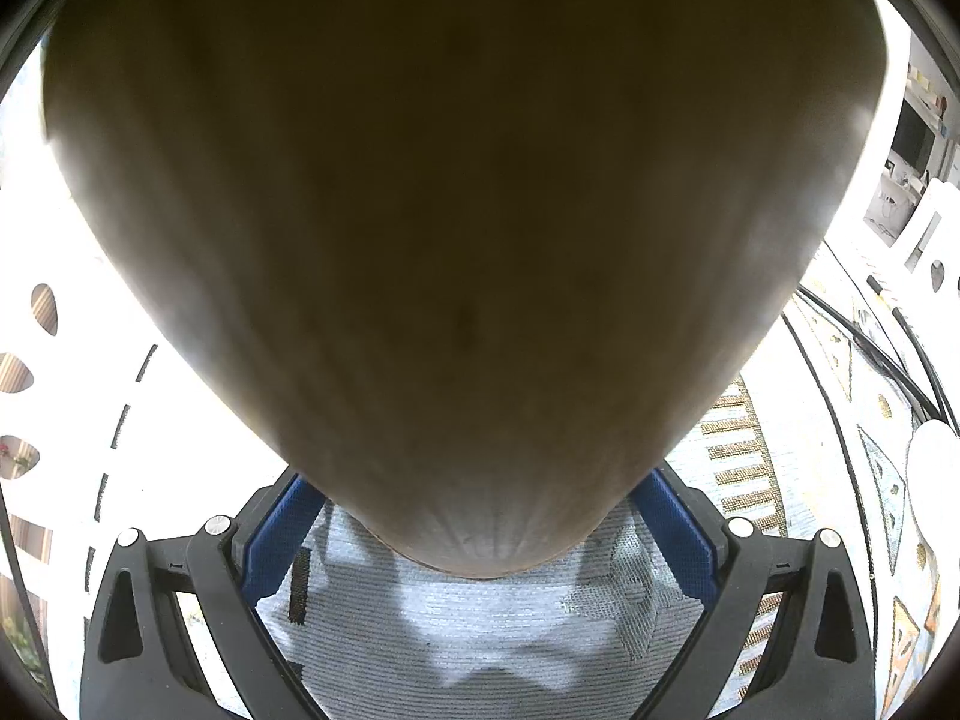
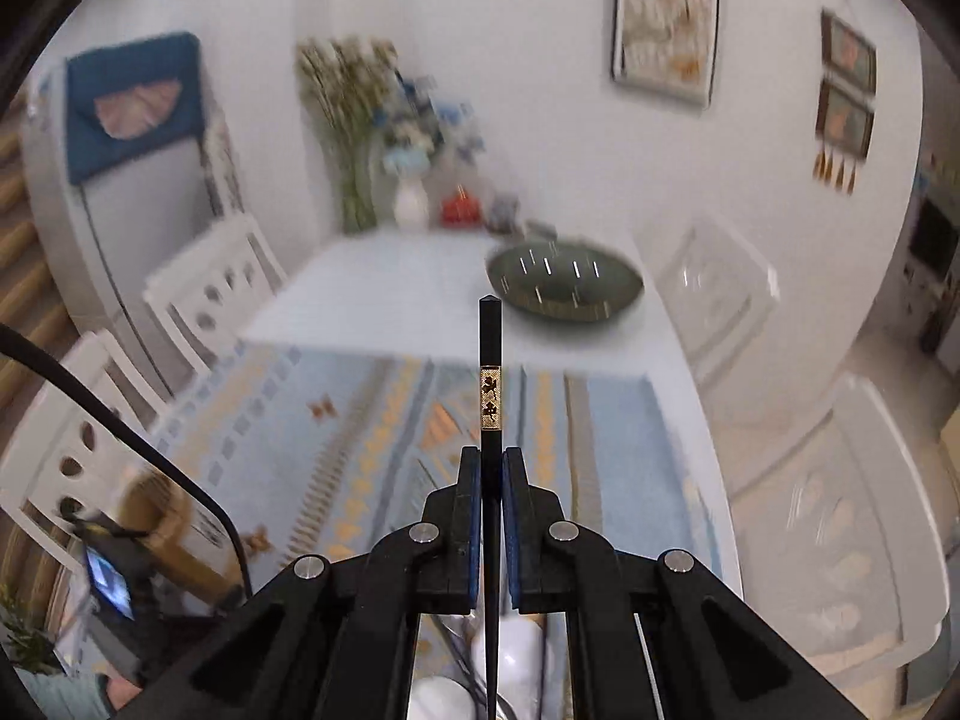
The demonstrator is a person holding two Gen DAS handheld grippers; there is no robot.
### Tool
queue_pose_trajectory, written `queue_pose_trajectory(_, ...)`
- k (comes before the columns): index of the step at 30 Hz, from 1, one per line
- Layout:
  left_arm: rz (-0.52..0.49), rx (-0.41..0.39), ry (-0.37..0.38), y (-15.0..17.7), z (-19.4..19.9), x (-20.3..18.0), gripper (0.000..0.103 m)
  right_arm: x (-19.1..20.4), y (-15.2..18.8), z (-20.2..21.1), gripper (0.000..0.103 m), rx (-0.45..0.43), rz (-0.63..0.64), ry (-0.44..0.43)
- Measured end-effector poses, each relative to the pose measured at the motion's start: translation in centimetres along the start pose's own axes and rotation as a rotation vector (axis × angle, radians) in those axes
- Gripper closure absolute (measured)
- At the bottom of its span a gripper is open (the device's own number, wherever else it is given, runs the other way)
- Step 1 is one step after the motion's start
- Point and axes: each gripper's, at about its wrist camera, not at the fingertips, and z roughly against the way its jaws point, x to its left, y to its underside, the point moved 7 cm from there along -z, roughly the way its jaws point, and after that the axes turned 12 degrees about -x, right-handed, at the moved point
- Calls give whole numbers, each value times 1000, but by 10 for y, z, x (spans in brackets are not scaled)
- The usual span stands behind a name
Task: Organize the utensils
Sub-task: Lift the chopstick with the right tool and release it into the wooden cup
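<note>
In the left wrist view a large wooden utensil head (image 1: 456, 228), like a broad spoon or spatula, fills most of the frame, blurred and very close to the lens. Its narrow end sits between the blue pads (image 1: 282, 534) of my left gripper (image 1: 480, 540), which is closed onto it above the woven cloth. In the right wrist view my right gripper (image 2: 492, 474) is shut on a black chopstick (image 2: 490, 372) with a gold patterned band. The chopstick points straight ahead, raised above the table. The view is motion-blurred.
A patterned blue and orange table mat (image 2: 384, 432) covers the near part of the white table (image 2: 384, 294). A dark oval dish (image 2: 564, 288) sits at the back right, with a white vase with flowers (image 2: 411, 204) behind. White chairs (image 2: 216, 288) stand on the left. Black cables (image 1: 864, 348) run along the right.
</note>
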Motion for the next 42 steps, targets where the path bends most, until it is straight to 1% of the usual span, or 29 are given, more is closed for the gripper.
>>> queue_pose_trajectory(1,0,0,0,0,0,0,4,9,-10,9,97,-39,1,-11)
queue_pose_trajectory(4,0,0,0,0,0,0,4,38,-41,34,97,-149,-26,-78)
queue_pose_trajectory(8,0,0,0,0,0,0,4,82,-81,56,97,-300,-118,-204)
queue_pose_trajectory(9,0,0,0,0,0,0,4,94,-89,57,97,-327,-143,-237)
queue_pose_trajectory(11,0,0,0,0,0,0,4,115,-99,52,97,-361,-176,-273)
queue_pose_trajectory(13,0,0,0,0,0,0,4,138,-107,42,97,-383,-202,-317)
queue_pose_trajectory(17,0,0,0,0,0,-1,4,168,-112,18,97,-361,-244,-397)
queue_pose_trajectory(21,0,0,0,0,0,-1,4,195,-108,-7,97,-329,-230,-425)
queue_pose_trajectory(24,0,0,-1,0,0,-1,4,205,-100,-18,97,-300,-224,-434)
queue_pose_trajectory(33,0,0,-1,0,0,-1,4,211,-84,-38,97,-268,-216,-433)
queue_pose_trajectory(38,-1,0,-1,0,0,-1,4,216,-73,-43,96,-221,-189,-440)
queue_pose_trajectory(40,-1,0,-1,0,0,-1,4,219,-68,-46,93,-179,-164,-455)
queue_pose_trajectory(41,-1,0,-1,0,0,-1,4,220,-65,-47,88,-158,-154,-465)
queue_pose_trajectory(42,-1,1,-1,0,0,-1,4,220,-63,-46,79,-143,-147,-472)
